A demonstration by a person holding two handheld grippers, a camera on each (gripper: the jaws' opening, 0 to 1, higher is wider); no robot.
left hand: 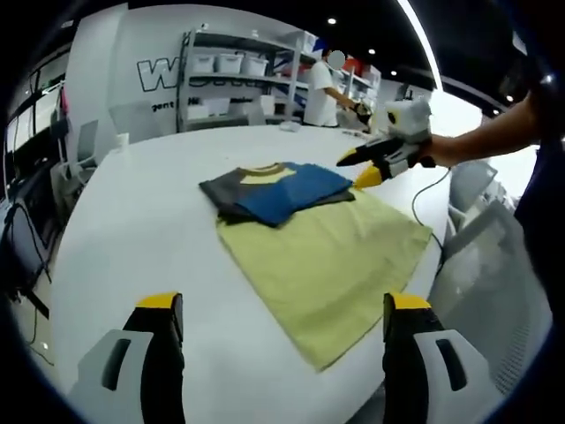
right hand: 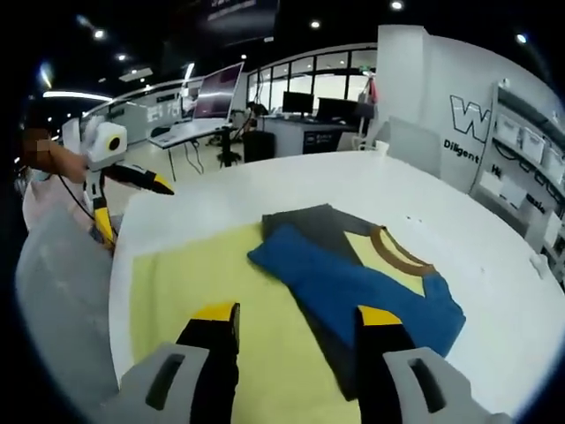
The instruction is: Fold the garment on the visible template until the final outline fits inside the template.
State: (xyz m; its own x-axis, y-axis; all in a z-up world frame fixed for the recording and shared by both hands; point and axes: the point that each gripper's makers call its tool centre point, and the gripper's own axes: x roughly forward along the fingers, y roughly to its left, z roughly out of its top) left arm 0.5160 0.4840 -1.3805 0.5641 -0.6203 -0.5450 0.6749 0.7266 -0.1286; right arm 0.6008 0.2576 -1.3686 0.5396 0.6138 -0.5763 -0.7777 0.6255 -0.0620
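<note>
While the garment [left hand: 275, 193] lies folded into a small bundle on the far end of the yellow template [left hand: 331, 265], neither hand-held gripper has hold of anything. Seen from the left gripper view, the left hand-held gripper [left hand: 284, 311] hangs above the near worktop [left hand: 132, 221] with its jaws spread wide and nothing between them, the template's near corner lying between and beyond its tips. At the far right, the right hand-held gripper [left hand: 362, 166] is held up by a person's hand just beside the bundle's right edge; its yellow-tipped jaws look parted and empty, though I cannot tell whether a tip touches the cloth. From the right gripper view, the right hand-held gripper [right hand: 295, 318] is likewise wide open over the template [right hand: 194, 283], with the garment [right hand: 357, 274] just ahead: blue sleeves crossed over a grey and yellow body, the brown collar showing. Here the left hand-held gripper [right hand: 163, 184] sits well apart at the far left. My judgement is that the folding is nearly or wholly done. What remains is the fit: the bundle's far and left edges appear to overhang the template onto the white worktop, so a slide toward the template's middle, or one more tuck, may be needed.
</note>
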